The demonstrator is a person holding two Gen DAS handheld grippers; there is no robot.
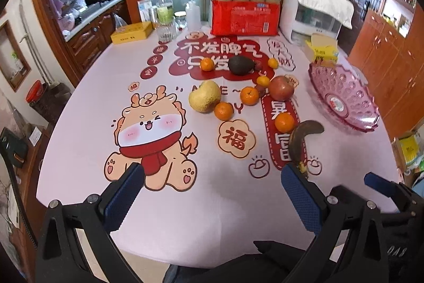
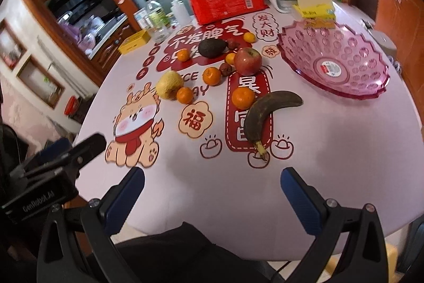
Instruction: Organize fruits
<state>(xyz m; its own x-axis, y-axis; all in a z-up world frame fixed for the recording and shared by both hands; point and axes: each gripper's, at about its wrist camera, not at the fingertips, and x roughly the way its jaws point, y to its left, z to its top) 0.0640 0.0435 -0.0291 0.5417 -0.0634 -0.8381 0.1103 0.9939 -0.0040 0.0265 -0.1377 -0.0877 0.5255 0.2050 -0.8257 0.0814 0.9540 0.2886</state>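
Both grippers agape – banana (image 2: 265,110) blackened, bowl (image 2: 371,89) empty.

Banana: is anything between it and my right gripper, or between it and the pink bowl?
Nothing visible. The right gripper is open, with only bare tablecloth up to the banana. Between its tip and the pink bowl there is also just cloth; the nearest mandarin sits on the other side.

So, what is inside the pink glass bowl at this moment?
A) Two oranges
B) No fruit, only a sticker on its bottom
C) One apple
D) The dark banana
B: the pink glass bowl holds no fruit, only its sticker shows, while the apple, the oranges and the dark banana all lie on the table.
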